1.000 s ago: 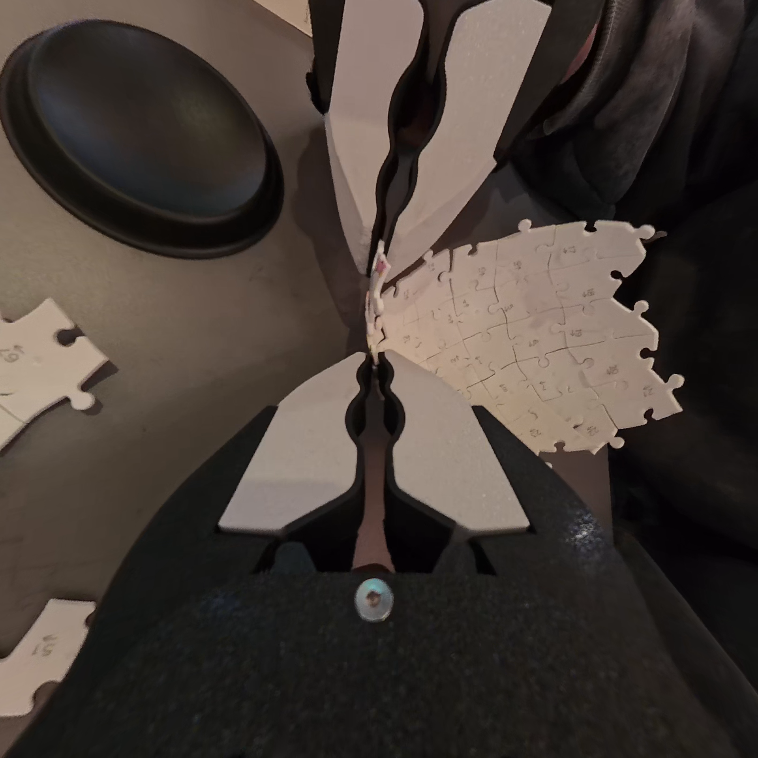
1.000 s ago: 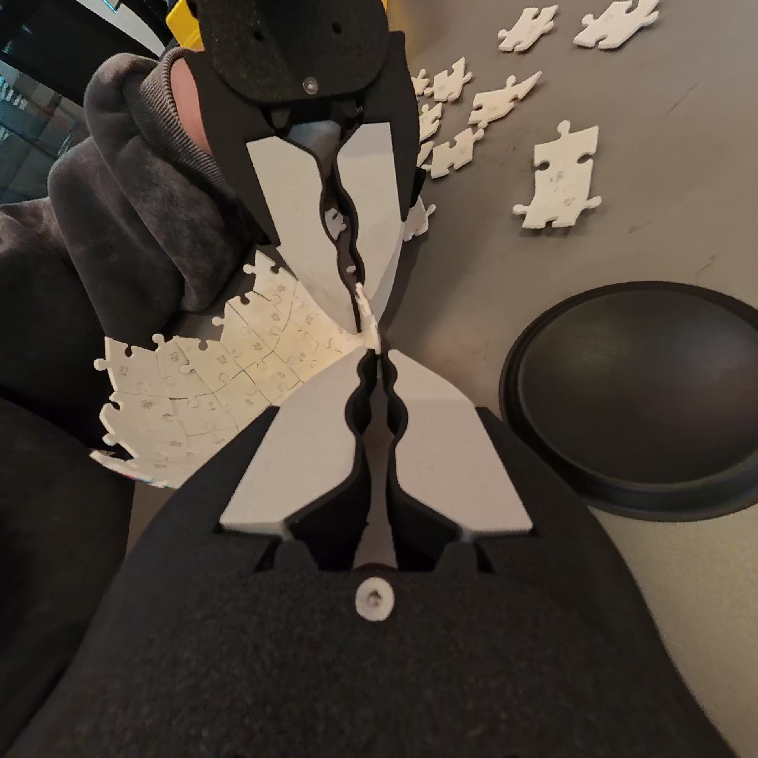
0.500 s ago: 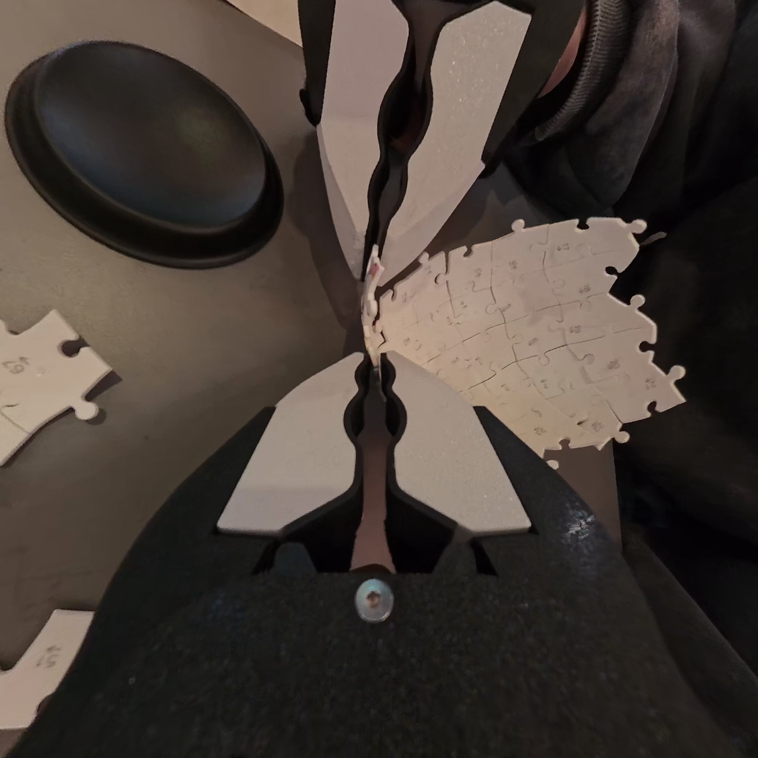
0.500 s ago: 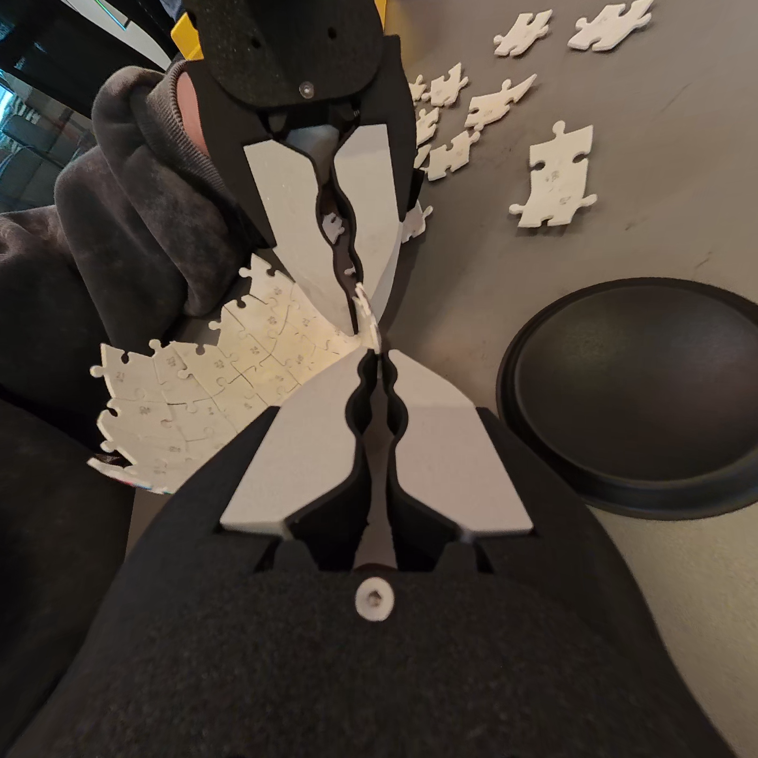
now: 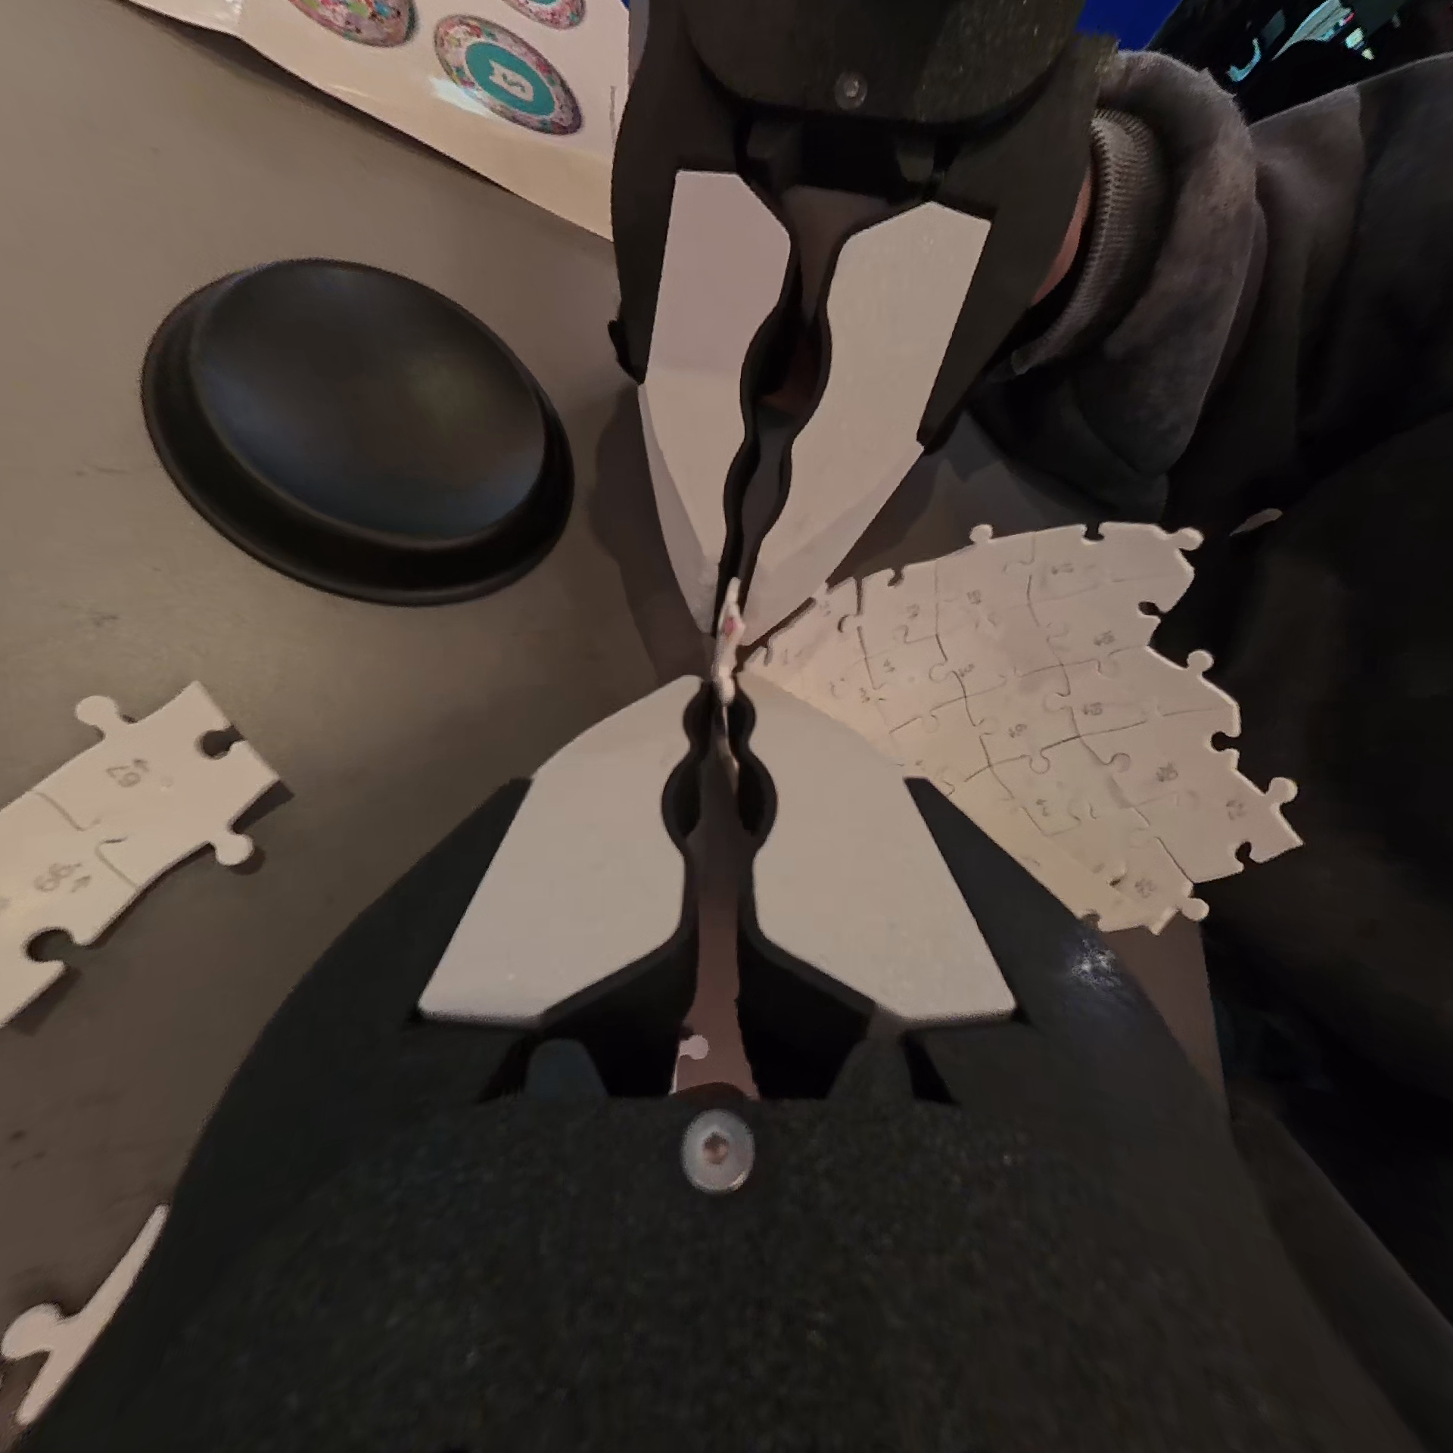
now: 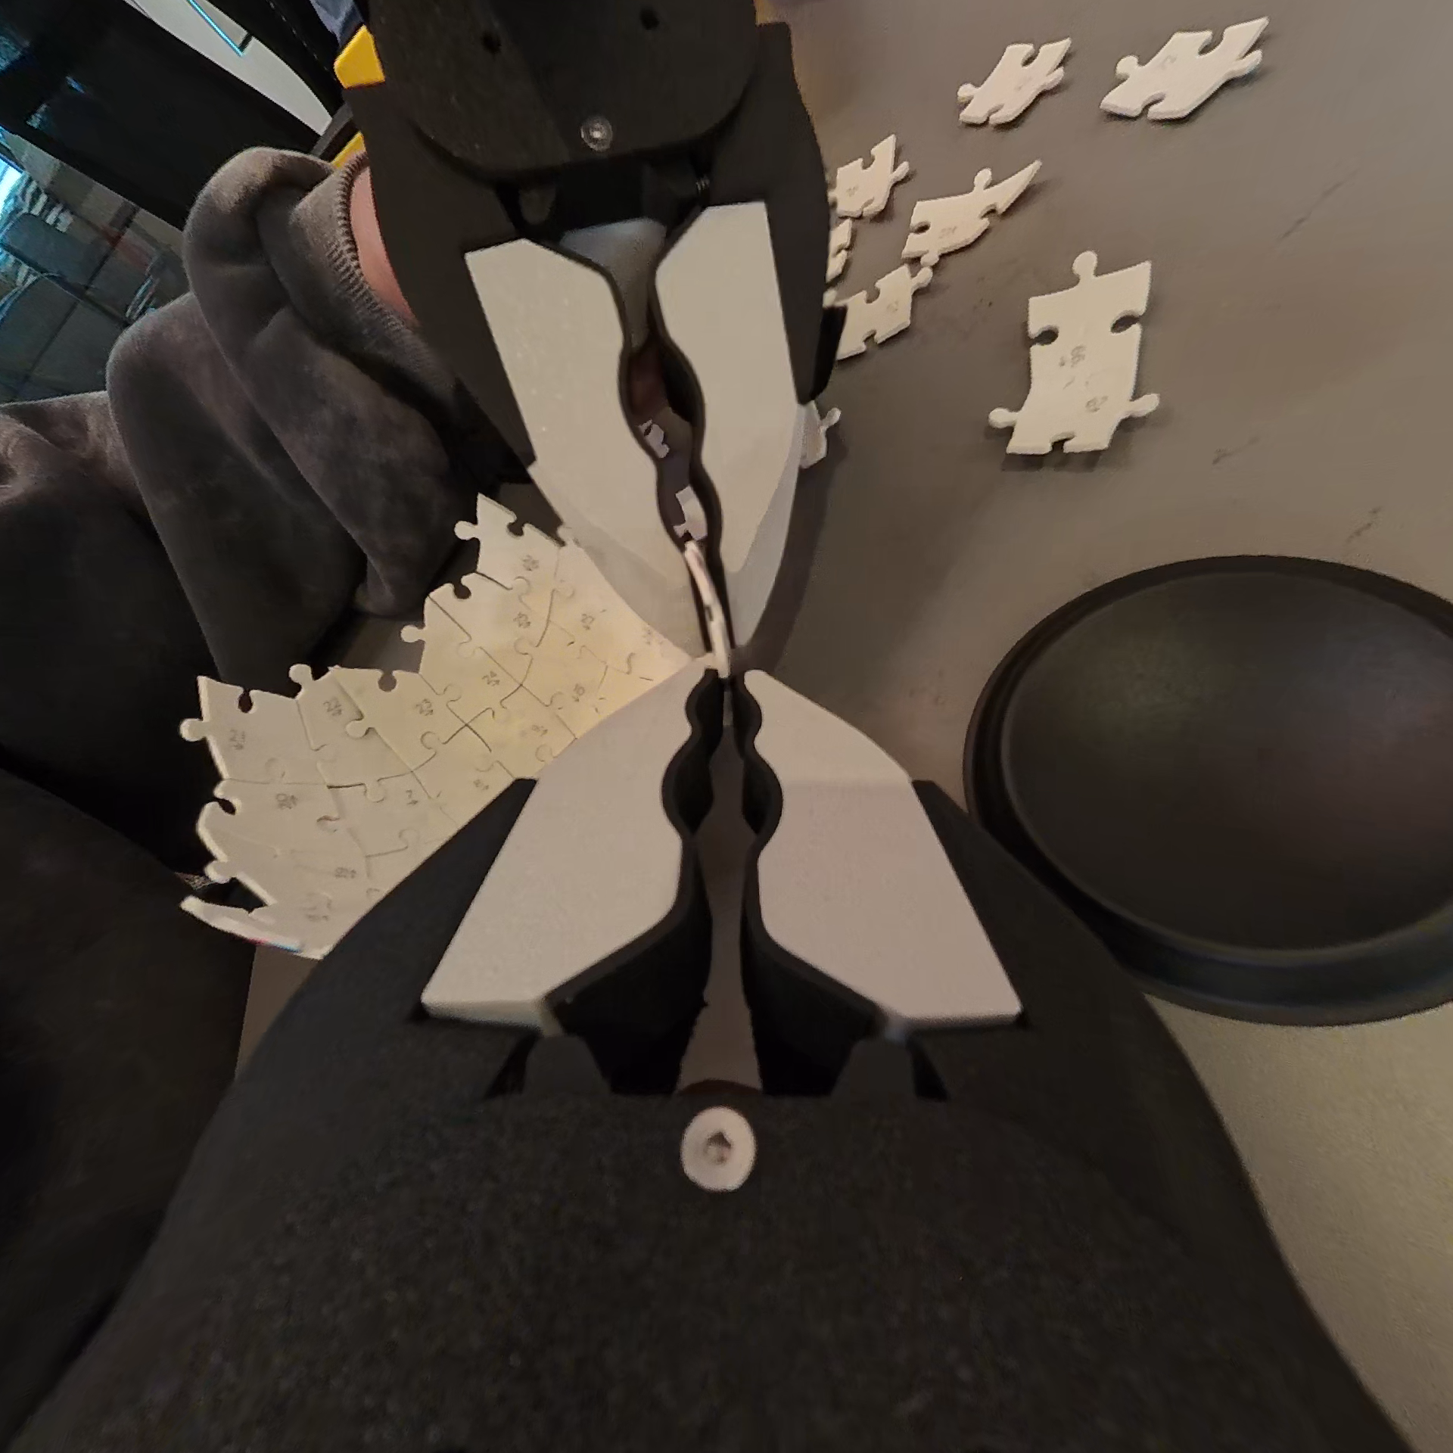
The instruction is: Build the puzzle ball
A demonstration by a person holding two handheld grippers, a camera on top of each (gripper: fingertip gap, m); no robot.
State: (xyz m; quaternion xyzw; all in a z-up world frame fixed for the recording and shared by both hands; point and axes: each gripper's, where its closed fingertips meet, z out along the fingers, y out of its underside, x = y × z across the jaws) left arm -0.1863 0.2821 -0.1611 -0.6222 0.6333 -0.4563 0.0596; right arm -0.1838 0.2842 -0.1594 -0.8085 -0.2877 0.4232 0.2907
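Progress partial: both hand-held grippers, left [image 5: 719,696] and right [image 6: 727,680], pinching closed on curved white assembled puzzle shell [image 5: 1046,723]; loose white puzzle pieces [image 6: 1077,369] lying unjoined on grey desk [image 6: 1179,511].

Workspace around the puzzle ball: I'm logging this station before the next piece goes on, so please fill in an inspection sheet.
Surface: grey table, scuffed, no spills seen.
Job's things: curved assembled puzzle shell held off the table, blank side towards the cameras; a small piece edge-on at its rim; black domed stand on the table, nothing on it.
Clutter: loose pieces scattered on the table; joined pieces beside the left tongs; printed sheet at the far edge.
Grippers: left tongs and right tongs meet tip to tip at the shell's rim, both closed on it.
Cables: nothing seen.
Surroundings: grey sleeves; dark room behind.
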